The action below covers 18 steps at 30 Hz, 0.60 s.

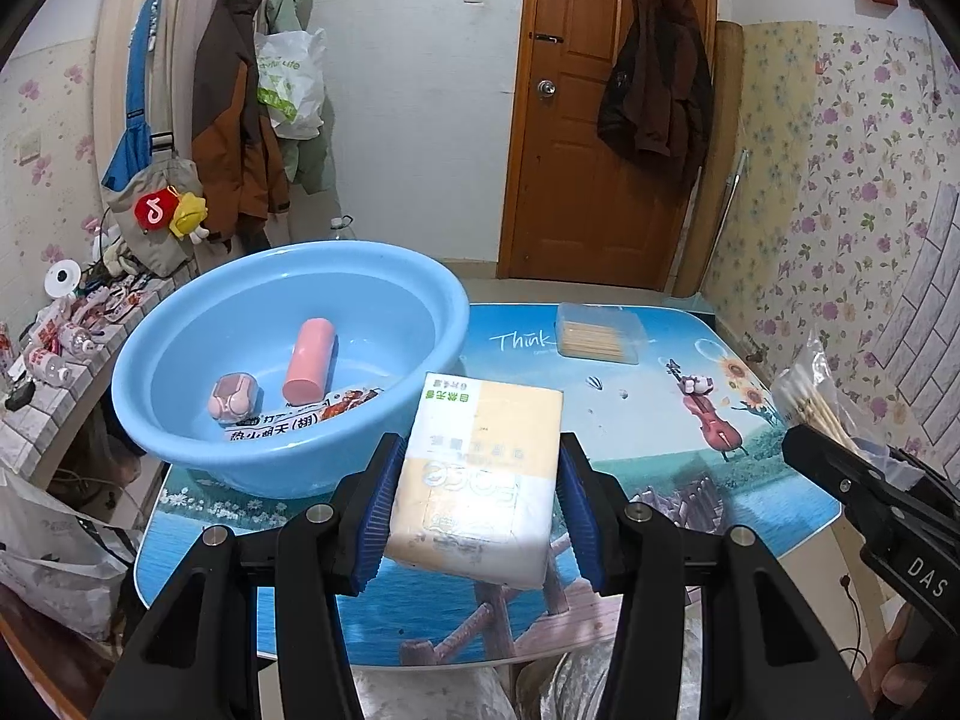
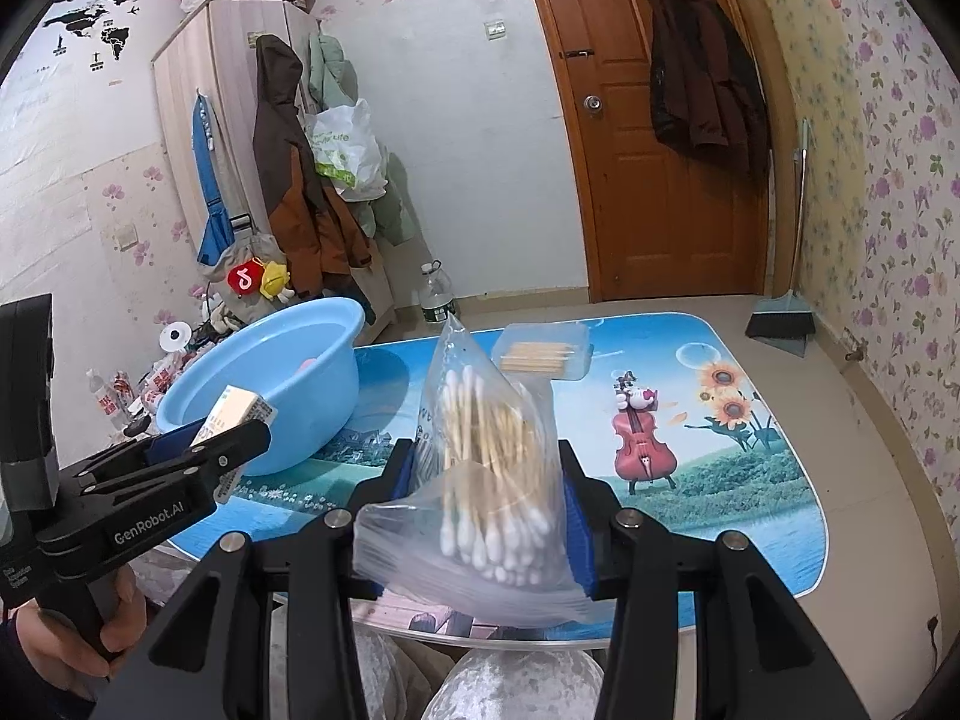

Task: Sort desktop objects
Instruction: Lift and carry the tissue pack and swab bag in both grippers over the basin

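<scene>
The left gripper [image 1: 477, 504] is nearest in its own view, and its blue fingers [image 1: 379, 516] are clamped on a tissue pack [image 1: 480, 474], one on each side. The pack is lifted above the surface [image 1: 660, 456] and tilted, with its far end near the rim of the blue basin [image 1: 288, 372].

In the right wrist view, the right gripper [image 2: 489, 510] is clamped on a clear bag of cotton swabs [image 2: 486, 468]. The bag stands upright between the fingers and is held above the near edge of the surface.

Inside the basin lie a pink tube [image 1: 309, 367], a small pink case [image 1: 234, 399] and a snack packet [image 1: 300, 417]. The basin sits on the left part of the surface.

Further away, a clear box of toothpicks [image 1: 597, 333] rests near the far edge of the surface, well apart from both grippers.
</scene>
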Motion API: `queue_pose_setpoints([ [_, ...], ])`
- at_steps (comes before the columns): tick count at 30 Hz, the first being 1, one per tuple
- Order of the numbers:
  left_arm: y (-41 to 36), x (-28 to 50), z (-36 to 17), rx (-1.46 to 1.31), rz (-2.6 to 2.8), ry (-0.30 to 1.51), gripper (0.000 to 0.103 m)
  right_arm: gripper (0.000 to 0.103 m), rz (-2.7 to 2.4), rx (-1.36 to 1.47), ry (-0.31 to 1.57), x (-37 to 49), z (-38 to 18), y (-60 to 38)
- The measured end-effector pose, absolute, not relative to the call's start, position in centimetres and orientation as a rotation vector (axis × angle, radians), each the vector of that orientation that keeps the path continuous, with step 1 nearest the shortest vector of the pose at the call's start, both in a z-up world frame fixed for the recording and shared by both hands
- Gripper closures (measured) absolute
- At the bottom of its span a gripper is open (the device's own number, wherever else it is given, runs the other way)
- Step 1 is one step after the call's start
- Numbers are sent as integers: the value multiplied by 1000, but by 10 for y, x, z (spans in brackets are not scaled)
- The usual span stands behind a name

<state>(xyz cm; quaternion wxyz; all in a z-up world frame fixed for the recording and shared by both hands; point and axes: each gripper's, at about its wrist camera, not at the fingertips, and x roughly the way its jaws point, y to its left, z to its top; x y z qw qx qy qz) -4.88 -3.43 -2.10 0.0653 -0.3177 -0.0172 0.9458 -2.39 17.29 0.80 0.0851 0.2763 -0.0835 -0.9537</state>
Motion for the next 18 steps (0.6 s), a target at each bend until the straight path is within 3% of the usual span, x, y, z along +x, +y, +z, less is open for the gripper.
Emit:
queue_pose_setpoints([
  [9,-42,-51,-5,-914,2878,-31,55,57,-2856,798,-243,-27,14,175],
  [18,-82,-57,45,-785,2983,-30,55,57,-2832,657,-149,-46,62,144],
])
